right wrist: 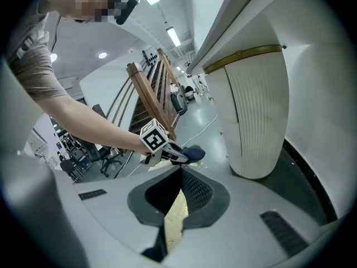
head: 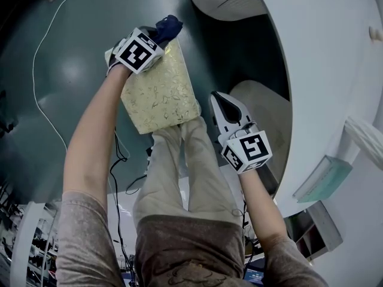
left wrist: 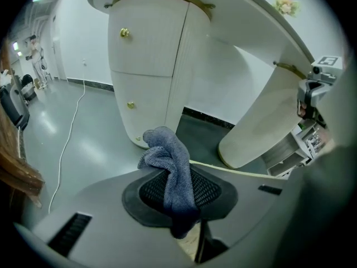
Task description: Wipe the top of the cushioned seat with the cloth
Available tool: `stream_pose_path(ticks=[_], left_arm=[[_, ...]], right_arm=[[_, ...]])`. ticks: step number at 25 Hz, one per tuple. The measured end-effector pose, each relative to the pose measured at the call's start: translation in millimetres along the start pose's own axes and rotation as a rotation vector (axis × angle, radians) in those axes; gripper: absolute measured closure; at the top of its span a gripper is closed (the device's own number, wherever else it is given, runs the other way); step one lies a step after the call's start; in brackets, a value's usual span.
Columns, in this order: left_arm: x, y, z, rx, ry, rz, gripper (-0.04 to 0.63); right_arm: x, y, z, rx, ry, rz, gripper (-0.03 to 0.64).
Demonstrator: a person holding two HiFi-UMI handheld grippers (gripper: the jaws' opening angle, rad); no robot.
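The left tool is pressed together on the blue cloth. A bunched fold stands up beyond the tips and the rest hangs down between the jaws. In the head view this tool sits over the far end of the gold cushioned seat, with the cloth jutting just past the tips at the far corner. Whether the cloth already touches the fabric cannot be told.

The seat's long axis runs from under the left tool back towards the person, so nearly all of the unwiped top lies behind and below the tool. The stroke most likely needs a pull homeward along that axis with the cloth lowered flat.

The right tool hangs just beside the seat's near right corner. Its jaws look a little apart with nothing between them, and seat fabric shows through the slit. It is well apart from the cloth, so the left tool is the one placed to wipe.
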State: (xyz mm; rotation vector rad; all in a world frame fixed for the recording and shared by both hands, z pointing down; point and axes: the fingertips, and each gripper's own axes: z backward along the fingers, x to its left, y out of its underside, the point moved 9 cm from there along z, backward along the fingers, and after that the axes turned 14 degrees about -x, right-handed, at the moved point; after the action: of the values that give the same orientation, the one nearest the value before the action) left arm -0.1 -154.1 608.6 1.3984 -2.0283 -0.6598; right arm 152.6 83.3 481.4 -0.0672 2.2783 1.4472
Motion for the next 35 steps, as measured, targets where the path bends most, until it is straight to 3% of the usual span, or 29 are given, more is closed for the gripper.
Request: stream_pose_path(ticks=[8,17,35], left_arm=[[-30.3,-7.0,-15.2,0.032,0.096,-0.053,0.509],[-61.2,-2.0,-19.7,0.039,0.146,-0.081,0.509],[-121.2,18.4,-20.2,0.047,0.232,-0.065,0.509]], right_arm=[[-3.3,0.3,4.4,-0.007,0.003,0.000,0.612],[-5.1,-0.2,13.5,-0.017,0.021,-0.002,0.612],[-7.6,0.3,26.8,-0.026,0.021,0.004,0.612]])
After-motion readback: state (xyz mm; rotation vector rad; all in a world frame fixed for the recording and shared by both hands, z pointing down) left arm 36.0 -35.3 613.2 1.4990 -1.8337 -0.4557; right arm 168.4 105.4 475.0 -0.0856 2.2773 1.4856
